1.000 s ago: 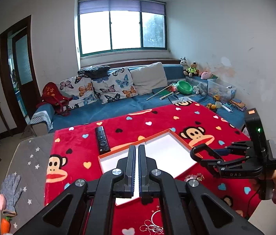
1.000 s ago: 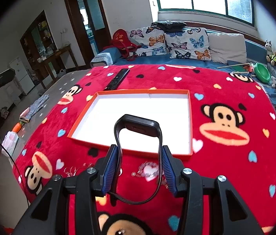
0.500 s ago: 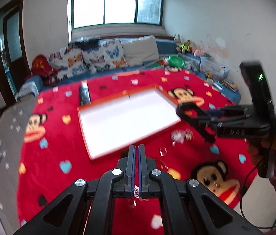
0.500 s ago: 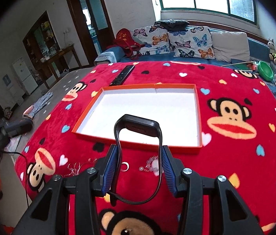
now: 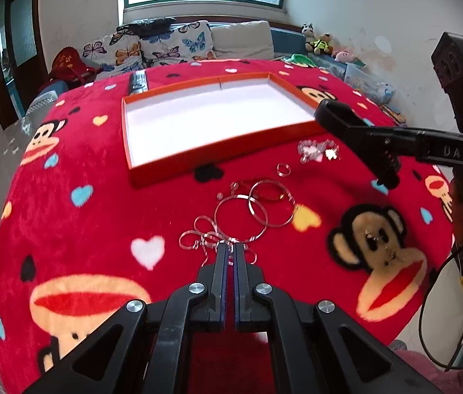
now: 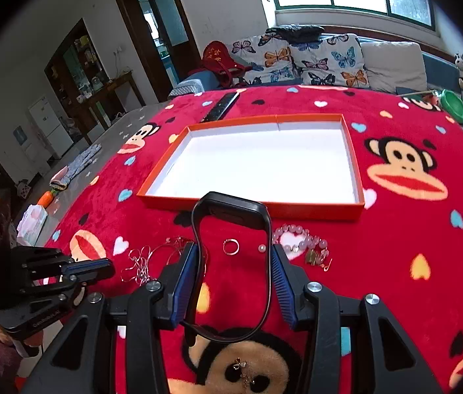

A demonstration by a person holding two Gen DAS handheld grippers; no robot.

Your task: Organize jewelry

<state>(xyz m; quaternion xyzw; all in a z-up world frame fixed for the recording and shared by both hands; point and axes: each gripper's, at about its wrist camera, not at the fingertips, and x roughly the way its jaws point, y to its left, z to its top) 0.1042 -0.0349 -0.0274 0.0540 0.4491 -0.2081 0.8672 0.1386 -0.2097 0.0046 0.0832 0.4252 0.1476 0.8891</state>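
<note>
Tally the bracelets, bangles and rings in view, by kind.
Silver bangles: 2
Red cord bracelet: 1
Pink bead bracelet: 1
Small ring: 1
Black wristband, held in right gripper: 1
Total: 6

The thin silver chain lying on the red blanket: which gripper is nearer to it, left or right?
Left. The left gripper has its fingertips right at the silver chain; the right gripper, holding the black band, is off to the chain's right.
</note>
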